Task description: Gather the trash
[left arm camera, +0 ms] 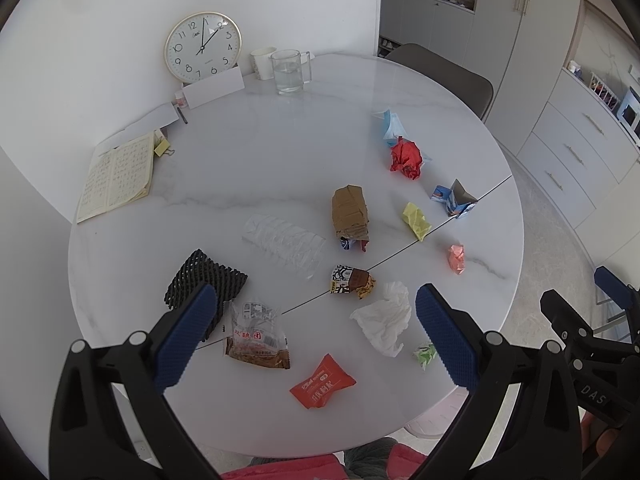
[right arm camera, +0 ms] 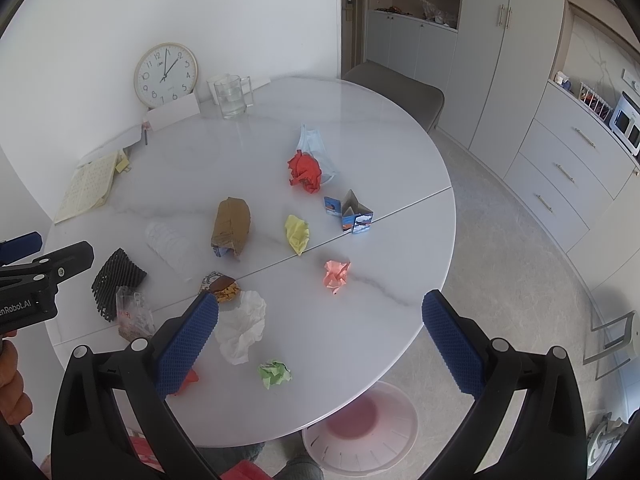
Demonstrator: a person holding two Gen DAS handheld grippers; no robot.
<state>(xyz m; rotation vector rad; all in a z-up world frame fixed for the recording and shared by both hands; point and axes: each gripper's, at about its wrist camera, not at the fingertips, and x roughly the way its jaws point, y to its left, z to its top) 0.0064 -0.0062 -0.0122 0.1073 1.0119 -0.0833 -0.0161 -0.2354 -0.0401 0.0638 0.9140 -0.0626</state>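
Observation:
Trash lies scattered on the round white table (left arm camera: pixel 260 152): an orange packet (left arm camera: pixel 322 381), a clear snack bag (left arm camera: pixel 256 336), a white tissue (left arm camera: pixel 386 318), black foam mesh (left arm camera: pixel 206 280), a brown wrapped bundle (left arm camera: pixel 350 212), a red paper ball (left arm camera: pixel 406 159) and a green paper ball (right arm camera: pixel 275 373). My left gripper (left arm camera: pixel 316 332) hovers open above the near edge, over the snack bag and tissue. My right gripper (right arm camera: pixel 320 340) hangs open over the near right edge, with the tissue (right arm camera: pixel 242 330) by its left finger. Both hold nothing.
A pink basin (right arm camera: pixel 360 426) sits on the floor under the table's near edge. At the back stand a clock (left arm camera: pixel 203 46), a glass mug (left arm camera: pixel 288 70) and an open notebook (left arm camera: pixel 118 178). A grey chair (left arm camera: pixel 444 72) is behind the table; cabinets line the right.

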